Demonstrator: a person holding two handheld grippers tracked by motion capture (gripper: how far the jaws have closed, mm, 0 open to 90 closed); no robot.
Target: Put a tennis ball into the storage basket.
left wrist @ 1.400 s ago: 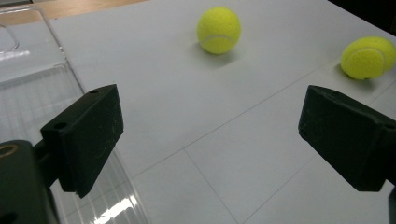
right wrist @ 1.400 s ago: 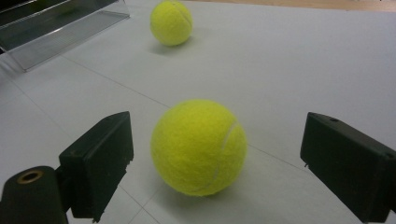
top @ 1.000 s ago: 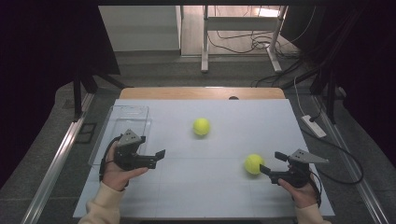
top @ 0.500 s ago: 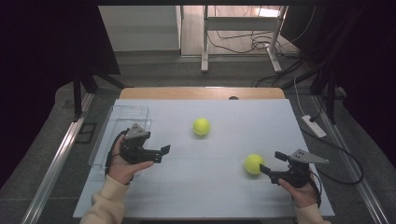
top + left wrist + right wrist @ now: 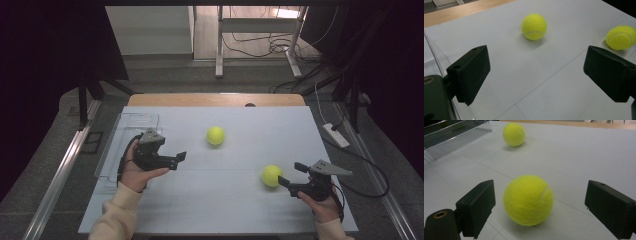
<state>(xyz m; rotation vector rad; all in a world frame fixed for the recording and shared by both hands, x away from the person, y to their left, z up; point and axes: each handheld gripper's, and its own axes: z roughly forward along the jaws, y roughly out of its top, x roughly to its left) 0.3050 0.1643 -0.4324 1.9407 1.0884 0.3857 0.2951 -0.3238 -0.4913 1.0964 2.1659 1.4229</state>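
Two yellow tennis balls lie on the white table. One ball (image 5: 215, 135) rests mid-table; in the left gripper view this ball (image 5: 534, 26) sits ahead between the jaws. My left gripper (image 5: 177, 160) is open and holds nothing, pointing right towards the balls (image 5: 536, 75). The other ball (image 5: 271, 175) lies at the front right, just ahead of my right gripper (image 5: 291, 174). In the right gripper view that ball (image 5: 528, 200) sits centred before the wide-open jaws, untouched, with the far ball (image 5: 514, 134) beyond it.
A clear plastic tray (image 5: 131, 120) stands along the table's left side, behind my left hand; its wall (image 5: 454, 137) shows at the top left of the right gripper view. A wooden strip (image 5: 215, 99) borders the far edge. Cables lie on the floor beyond.
My left hand has moved a little forward and to the right, away from the front edge, with its jaws still open. The right gripper and both balls have stayed put.
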